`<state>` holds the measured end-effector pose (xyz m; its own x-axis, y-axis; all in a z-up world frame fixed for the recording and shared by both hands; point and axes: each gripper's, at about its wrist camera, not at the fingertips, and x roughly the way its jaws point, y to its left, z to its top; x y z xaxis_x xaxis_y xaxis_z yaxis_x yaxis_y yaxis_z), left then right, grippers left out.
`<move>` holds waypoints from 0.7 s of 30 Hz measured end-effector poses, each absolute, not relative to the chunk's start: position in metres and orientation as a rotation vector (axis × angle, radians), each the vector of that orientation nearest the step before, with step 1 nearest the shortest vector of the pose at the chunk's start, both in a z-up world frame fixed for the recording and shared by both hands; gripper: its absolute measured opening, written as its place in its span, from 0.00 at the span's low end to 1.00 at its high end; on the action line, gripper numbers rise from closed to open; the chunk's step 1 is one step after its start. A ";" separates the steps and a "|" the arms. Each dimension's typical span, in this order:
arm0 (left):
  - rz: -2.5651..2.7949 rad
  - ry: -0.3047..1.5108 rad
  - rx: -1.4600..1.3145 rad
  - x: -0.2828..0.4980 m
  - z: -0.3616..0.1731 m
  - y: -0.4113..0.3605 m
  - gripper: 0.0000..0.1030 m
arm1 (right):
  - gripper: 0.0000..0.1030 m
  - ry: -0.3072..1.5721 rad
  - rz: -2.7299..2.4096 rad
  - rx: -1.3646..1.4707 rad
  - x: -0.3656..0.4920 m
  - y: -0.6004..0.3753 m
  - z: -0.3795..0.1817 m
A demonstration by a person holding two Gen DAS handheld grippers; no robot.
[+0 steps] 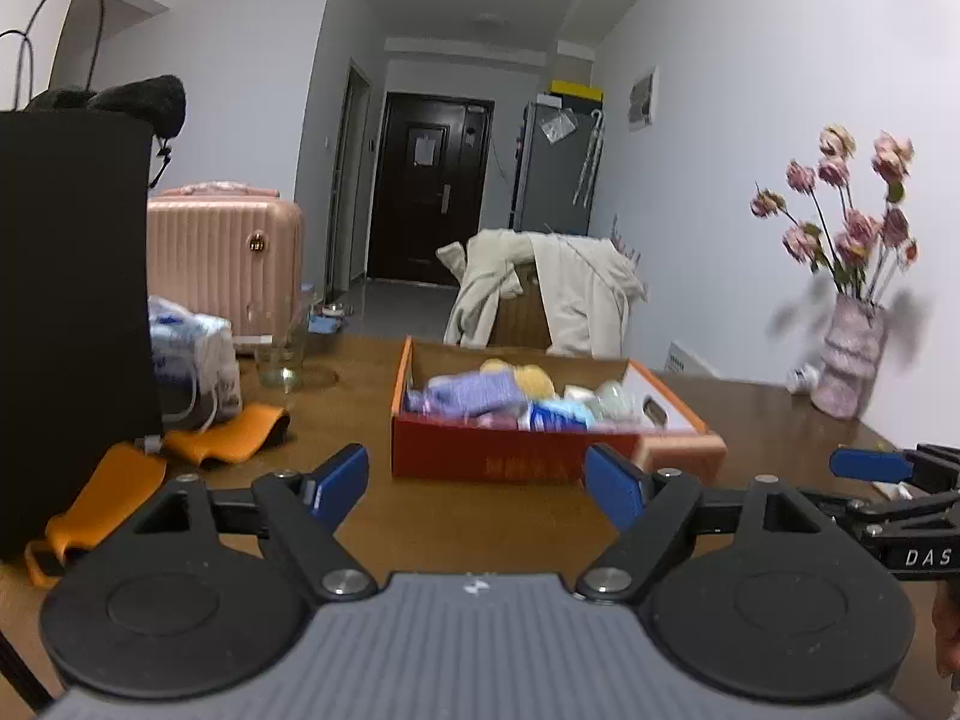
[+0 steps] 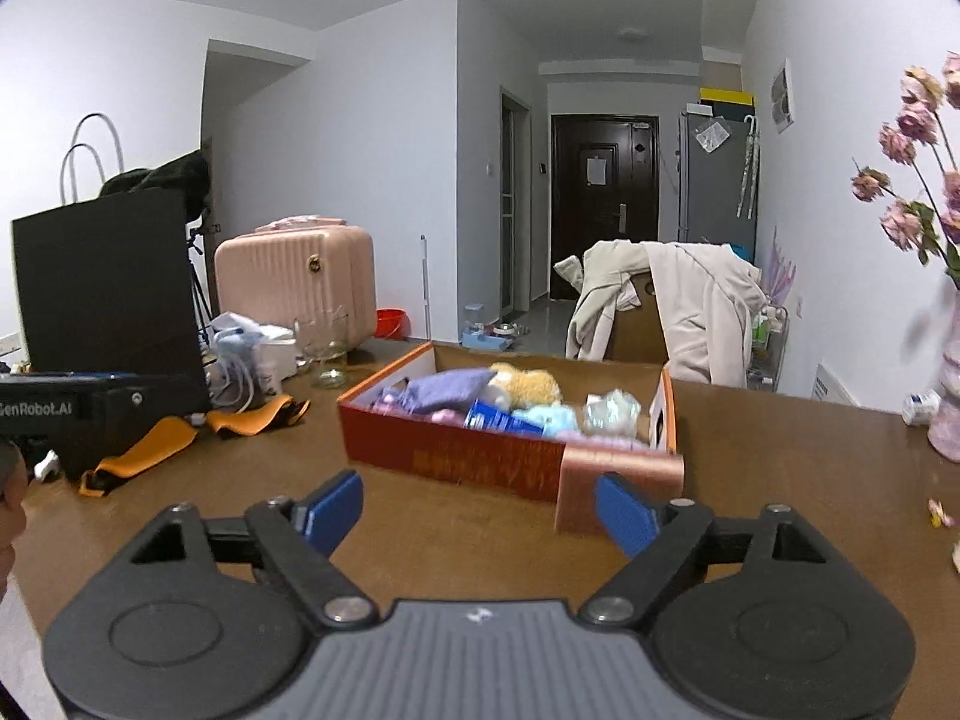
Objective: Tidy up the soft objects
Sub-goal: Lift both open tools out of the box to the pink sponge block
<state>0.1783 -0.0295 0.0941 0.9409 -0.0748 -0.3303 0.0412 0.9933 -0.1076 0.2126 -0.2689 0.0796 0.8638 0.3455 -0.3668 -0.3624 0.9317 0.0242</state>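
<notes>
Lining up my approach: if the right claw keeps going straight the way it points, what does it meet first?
Probably the orange box of soft items; bare table lies before it, and depth is hard to judge.

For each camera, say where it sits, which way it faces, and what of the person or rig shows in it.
Left wrist: on the left gripper, facing across the table toward the box and the far door; its open fingers, the right gripper at the right edge.
Right wrist: on the right gripper, facing the same box slightly from the right; its open fingers, the left gripper's body at the left edge.
Shared: box, suitcase, black bag, draped chair, flowers.
</notes>
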 end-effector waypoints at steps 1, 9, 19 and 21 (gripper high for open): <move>-0.056 0.347 -0.098 0.171 0.090 -0.031 0.80 | 0.83 0.377 0.372 -0.041 0.204 -0.270 0.076; -0.057 0.412 -0.057 0.129 0.066 -0.039 0.81 | 0.84 0.420 0.346 -0.003 0.148 -0.285 0.053; -0.094 0.438 -0.058 0.132 0.058 -0.051 0.81 | 0.85 0.450 0.296 0.029 0.139 -0.302 0.043; -0.110 0.450 -0.058 0.140 0.056 -0.057 0.81 | 0.85 0.455 0.294 0.037 0.146 -0.305 0.041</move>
